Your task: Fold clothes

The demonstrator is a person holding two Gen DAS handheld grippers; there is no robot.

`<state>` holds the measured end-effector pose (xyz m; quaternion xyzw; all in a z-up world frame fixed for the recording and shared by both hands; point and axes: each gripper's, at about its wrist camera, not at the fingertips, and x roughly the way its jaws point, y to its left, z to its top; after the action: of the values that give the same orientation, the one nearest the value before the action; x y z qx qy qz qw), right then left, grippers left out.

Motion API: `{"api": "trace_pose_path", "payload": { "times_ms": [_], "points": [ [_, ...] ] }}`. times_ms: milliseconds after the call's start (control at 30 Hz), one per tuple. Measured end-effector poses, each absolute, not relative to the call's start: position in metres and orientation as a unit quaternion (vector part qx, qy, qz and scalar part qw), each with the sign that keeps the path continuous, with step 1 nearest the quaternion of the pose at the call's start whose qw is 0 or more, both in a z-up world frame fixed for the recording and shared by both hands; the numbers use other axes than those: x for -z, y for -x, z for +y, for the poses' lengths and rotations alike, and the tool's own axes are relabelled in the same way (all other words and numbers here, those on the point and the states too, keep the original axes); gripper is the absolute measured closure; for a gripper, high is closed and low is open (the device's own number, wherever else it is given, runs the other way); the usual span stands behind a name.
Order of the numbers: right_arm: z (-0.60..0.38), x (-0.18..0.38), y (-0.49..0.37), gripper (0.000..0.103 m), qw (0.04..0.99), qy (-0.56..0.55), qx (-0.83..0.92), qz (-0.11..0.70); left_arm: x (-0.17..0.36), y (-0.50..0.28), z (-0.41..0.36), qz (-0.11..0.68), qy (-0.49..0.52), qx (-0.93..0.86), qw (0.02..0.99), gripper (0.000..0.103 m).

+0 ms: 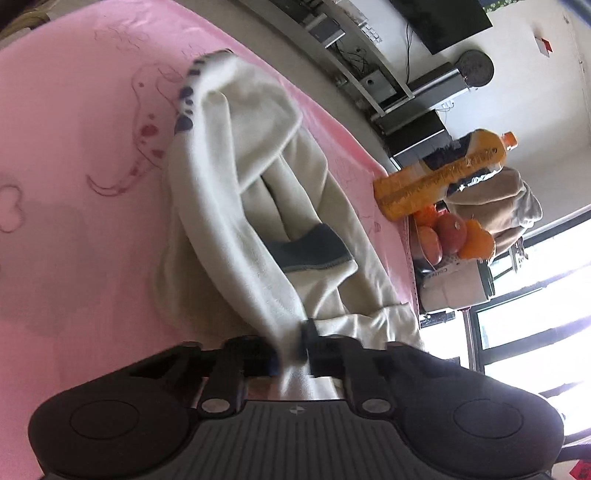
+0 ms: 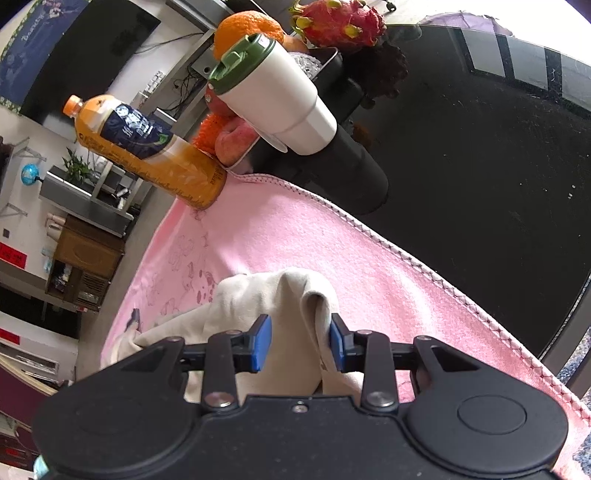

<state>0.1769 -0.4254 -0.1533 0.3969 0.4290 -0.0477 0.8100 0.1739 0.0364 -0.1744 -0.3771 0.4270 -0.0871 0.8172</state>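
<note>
A: Where is the garment?

B: The cream garment [image 1: 266, 206] lies crumpled on the pink blanket [image 1: 81, 155], which covers most of the table. It has a dark blue-grey patch near its middle and dark paw-like prints along one edge at the far end.

A: What is the left gripper [image 1: 291, 349] doing?

B: Its jaws are drawn in close together with a bunched strip of the cream cloth pinched between them. The fabric runs from the jaws up and away over the blanket. That part of the left wrist view is blurred, so the exact contact on each pad is hard to read, but the cloth clearly passes through the narrow gap.

A: And the right gripper [image 2: 300, 345]?

B: Parted to a middling width. A raised fold of the garment stands between its blue pads [image 2: 261, 343]. The cloth rests against the right-hand pad; the left-hand pad appears to have a little gap beside it, so the jaws are not pressed onto the fabric.

A: What else is around?

B: At the blanket's far edge stands an orange juice bottle [image 2: 147, 147], tilted in the fisheye view. Beside it a white tumbler with a green lid [image 2: 273, 92] sits on the dark tabletop [image 2: 480, 155], near a tray of fruit [image 2: 236, 144] with oranges and a dragon fruit [image 2: 332, 20].
</note>
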Motion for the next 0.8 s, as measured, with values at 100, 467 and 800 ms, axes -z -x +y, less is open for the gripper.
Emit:
{"api": "trace_pose_path", "payload": {
  "times_ms": [100, 467, 800],
  "points": [
    [-0.425, 0.158, -0.176, 0.07, 0.805, -0.384, 0.05, 0.45, 0.171, -0.164, 0.042, 0.423, 0.37, 0.077, 0.824, 0.102],
    [-0.432, 0.174, -0.168, 0.1, 0.781, -0.371, 0.01, 0.503, 0.158, -0.129, 0.061, 0.406, 0.341, 0.039, 0.847, 0.102],
    [-0.434, 0.193, -0.18, 0.086, 0.75, -0.399, 0.02, 0.528, 0.169, -0.141, 0.061, 0.405, 0.338, 0.034, 0.849, 0.085]
  ]
}}
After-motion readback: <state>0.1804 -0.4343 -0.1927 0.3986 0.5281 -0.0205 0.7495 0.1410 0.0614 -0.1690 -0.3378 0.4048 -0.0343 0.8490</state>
